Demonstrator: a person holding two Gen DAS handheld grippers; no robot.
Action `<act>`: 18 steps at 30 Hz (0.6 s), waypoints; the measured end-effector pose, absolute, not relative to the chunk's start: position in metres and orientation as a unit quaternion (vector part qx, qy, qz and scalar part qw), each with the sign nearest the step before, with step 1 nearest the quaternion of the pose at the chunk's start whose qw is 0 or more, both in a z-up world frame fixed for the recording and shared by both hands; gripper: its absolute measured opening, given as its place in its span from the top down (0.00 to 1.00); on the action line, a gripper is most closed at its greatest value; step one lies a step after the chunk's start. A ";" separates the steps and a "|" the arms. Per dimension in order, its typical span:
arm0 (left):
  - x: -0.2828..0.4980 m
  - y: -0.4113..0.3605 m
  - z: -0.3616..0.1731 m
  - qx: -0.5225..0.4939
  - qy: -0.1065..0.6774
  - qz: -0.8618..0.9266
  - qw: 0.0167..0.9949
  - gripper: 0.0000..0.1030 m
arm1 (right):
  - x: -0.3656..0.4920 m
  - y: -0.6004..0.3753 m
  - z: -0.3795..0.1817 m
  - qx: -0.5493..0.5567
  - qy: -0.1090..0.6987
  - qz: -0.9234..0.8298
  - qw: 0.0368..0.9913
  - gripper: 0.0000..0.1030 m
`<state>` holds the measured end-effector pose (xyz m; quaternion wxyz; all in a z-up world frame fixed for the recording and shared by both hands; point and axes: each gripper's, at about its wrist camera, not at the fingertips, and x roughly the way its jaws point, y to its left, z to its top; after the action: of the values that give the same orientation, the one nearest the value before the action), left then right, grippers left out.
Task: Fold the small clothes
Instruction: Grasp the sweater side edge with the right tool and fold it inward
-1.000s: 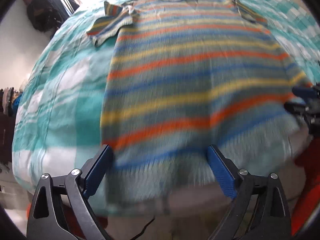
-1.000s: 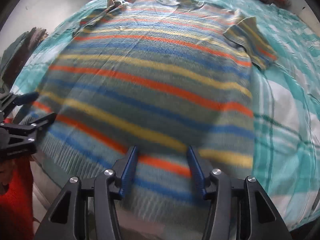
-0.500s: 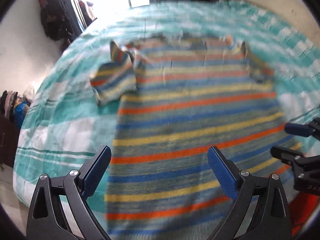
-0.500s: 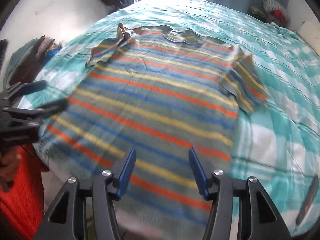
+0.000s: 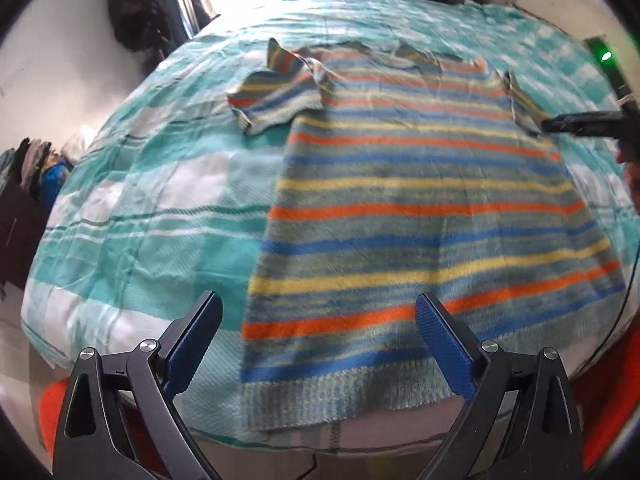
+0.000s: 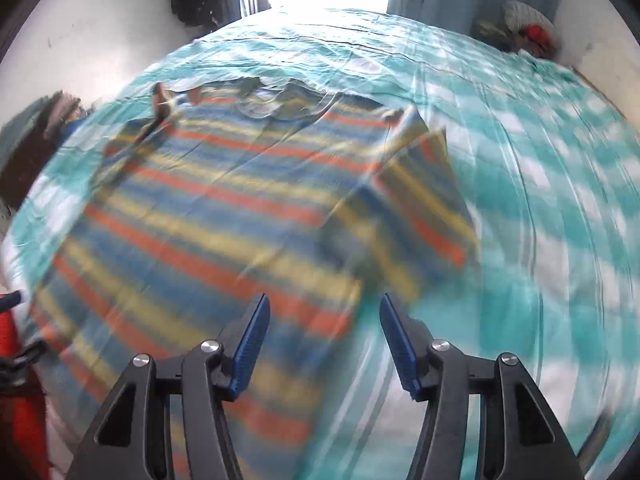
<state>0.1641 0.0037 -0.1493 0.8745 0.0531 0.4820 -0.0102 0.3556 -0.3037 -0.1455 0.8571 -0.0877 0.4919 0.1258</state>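
Note:
A striped short-sleeved sweater (image 5: pixel 424 208) with orange, blue, yellow and grey bands lies flat on the bed, its hem at the near edge. My left gripper (image 5: pixel 320 320) is open and empty above the hem's left part. My right gripper (image 6: pixel 324 320) is open and empty above the sweater's right side (image 6: pixel 224 216), near the right sleeve (image 6: pixel 428 196). The right gripper also shows at the right edge of the left wrist view (image 5: pixel 588 124). The left sleeve (image 5: pixel 276 100) lies crumpled, with its end turned up.
The bed is covered by a teal and white checked blanket (image 5: pixel 152 200). Dark clothes hang at the back left wall (image 5: pixel 136 20). Piled items sit at the far right corner (image 6: pixel 524 32). Something orange-red lies below the bed's near edge (image 5: pixel 52 408).
Both grippers have pulled back and risen from the hem, so more of the sweater shows. The right gripper has swung rightward toward the right sleeve. Both jaws stay open.

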 end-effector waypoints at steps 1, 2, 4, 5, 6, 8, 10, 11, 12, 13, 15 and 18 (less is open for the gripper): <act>0.164 0.006 -0.147 0.053 0.478 -0.005 0.877 0.05 | 0.369 -0.297 -0.155 -0.102 0.495 0.134 0.853 0.45; 0.167 0.007 -0.146 0.053 0.477 0.000 0.877 0.05 | 0.383 -0.290 -0.167 -0.116 0.500 0.146 0.846 0.45; 0.167 0.012 -0.150 0.055 0.485 0.011 0.873 0.05 | 0.390 -0.296 -0.187 -0.119 0.511 0.156 0.837 0.46; 0.167 0.014 -0.154 0.058 0.493 0.016 0.868 0.05 | 0.395 -0.302 -0.194 -0.102 0.511 0.157 0.839 0.62; 0.165 0.017 -0.156 0.060 0.498 0.021 0.865 0.05 | 0.404 -0.315 -0.195 -0.064 0.510 0.151 0.844 0.76; 0.160 0.024 -0.159 0.062 0.501 0.028 0.863 0.05 | 0.405 -0.357 -0.181 0.020 0.491 0.117 0.863 0.97; 0.157 0.032 -0.163 0.059 0.507 0.034 0.859 0.05 | 0.399 -0.410 -0.164 0.087 0.464 0.075 0.878 0.97; 0.155 0.034 -0.165 0.057 0.509 0.037 0.858 0.05 | 0.396 -0.433 -0.158 0.108 0.456 0.057 0.881 0.98; 0.154 0.038 -0.167 0.053 0.513 0.040 0.856 0.05 | 0.394 -0.460 -0.154 0.130 0.452 0.033 0.882 0.98; 0.155 0.041 -0.169 0.047 0.517 0.042 0.854 0.05 | 0.393 -0.482 -0.153 0.146 0.451 0.009 0.881 0.98; 0.157 0.045 -0.172 0.031 0.525 0.044 0.850 0.05 | 0.386 -0.531 -0.155 0.179 0.454 -0.048 0.872 0.97; 0.158 0.046 -0.170 0.019 0.527 0.044 0.848 0.05 | 0.378 -0.573 -0.166 0.211 0.466 -0.091 0.854 0.97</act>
<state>0.1584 0.0459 -0.1701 0.8484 0.0190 0.5272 0.0435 0.3782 -0.5734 -0.1665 0.8543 0.2113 0.4660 -0.0912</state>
